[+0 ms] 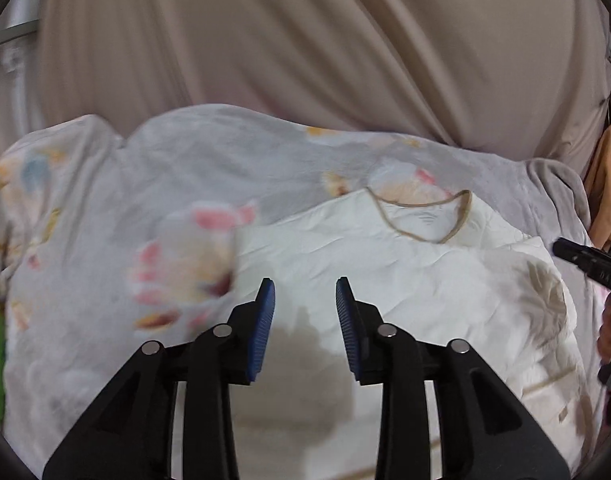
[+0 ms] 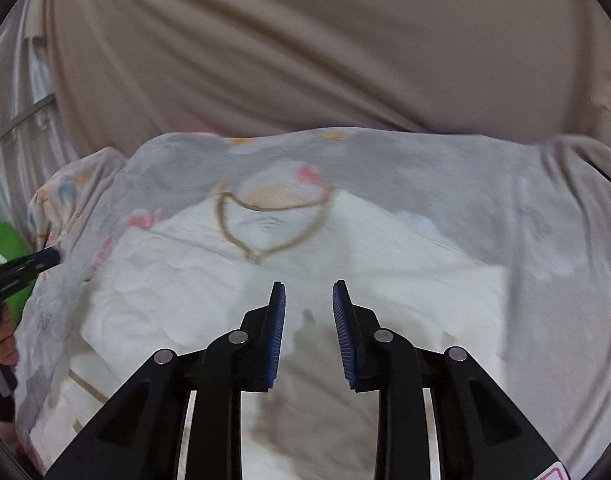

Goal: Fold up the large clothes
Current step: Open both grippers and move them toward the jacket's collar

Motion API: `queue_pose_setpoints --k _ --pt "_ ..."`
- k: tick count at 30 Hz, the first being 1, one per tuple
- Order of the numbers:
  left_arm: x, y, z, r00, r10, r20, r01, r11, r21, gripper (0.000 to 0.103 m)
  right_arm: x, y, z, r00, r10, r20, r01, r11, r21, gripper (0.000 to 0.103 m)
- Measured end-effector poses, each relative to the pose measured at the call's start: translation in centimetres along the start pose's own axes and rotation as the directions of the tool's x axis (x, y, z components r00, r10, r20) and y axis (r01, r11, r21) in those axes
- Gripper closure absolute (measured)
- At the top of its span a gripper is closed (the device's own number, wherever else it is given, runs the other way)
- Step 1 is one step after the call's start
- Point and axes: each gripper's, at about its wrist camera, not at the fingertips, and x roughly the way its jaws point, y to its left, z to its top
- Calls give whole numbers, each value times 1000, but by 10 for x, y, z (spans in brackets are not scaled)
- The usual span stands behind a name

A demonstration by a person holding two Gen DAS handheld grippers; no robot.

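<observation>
White quilted garment (image 1: 385, 280), cream-coloured with a thin tan-trimmed V neckline (image 1: 421, 216) and pale leaf motifs, lies spread directly ahead of and below both pairs of jaws, on a soft grey floral blanket (image 1: 105, 208). Between the blue ribbed pads of the left gripper (image 1: 305, 312) there is only a narrow empty gap: the jaws stand partly open and hold nothing, with the cloth visible beneath them and apart from them. The right gripper (image 2: 308, 314) looks the same, partly open, empty, hovering over the garment's lower body. The neckline sits beyond the tips in both views, to the right of centre for the left gripper and slightly left of centre for the right one, so the garment's long axis seems to run away from the jaws, from hem near the person to collar far off. Each gripper shows at the edge of the other's view, so they flank the garment at roughly equal reach, and neither is clearly nearer. Both point forward and downward at the cloth. Behind the blanket hangs a beige draped curtain (image 1: 305, 40). Judging by this, the next grasp calls for descending onto the near edges.
</observation>
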Motion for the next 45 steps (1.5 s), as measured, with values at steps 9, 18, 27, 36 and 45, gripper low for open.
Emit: queue_pose_setpoints --k 9,18,27,36,45 --pt "126 -24 -1 989 87 -122 -84 996 30 70 115 47 -5 991 -75 -108 54 982 -179 88" --pt "136 14 -19 986 151 -65 -152 988 -3 47 121 -63 -22 987 -114 -112 117 993 22 91" --pt "102 11 21 995 97 -19 -97 995 -11 47 98 -38 15 997 -36 -73 40 998 49 77" --pt "178 24 37 968 200 -154 -208 978 -33 48 190 90 66 968 198 -157 -216 970 -110 78" --pt "186 25 25 967 230 -111 -234 972 -27 46 258 85 60 956 182 -231 -195 980 -39 103"
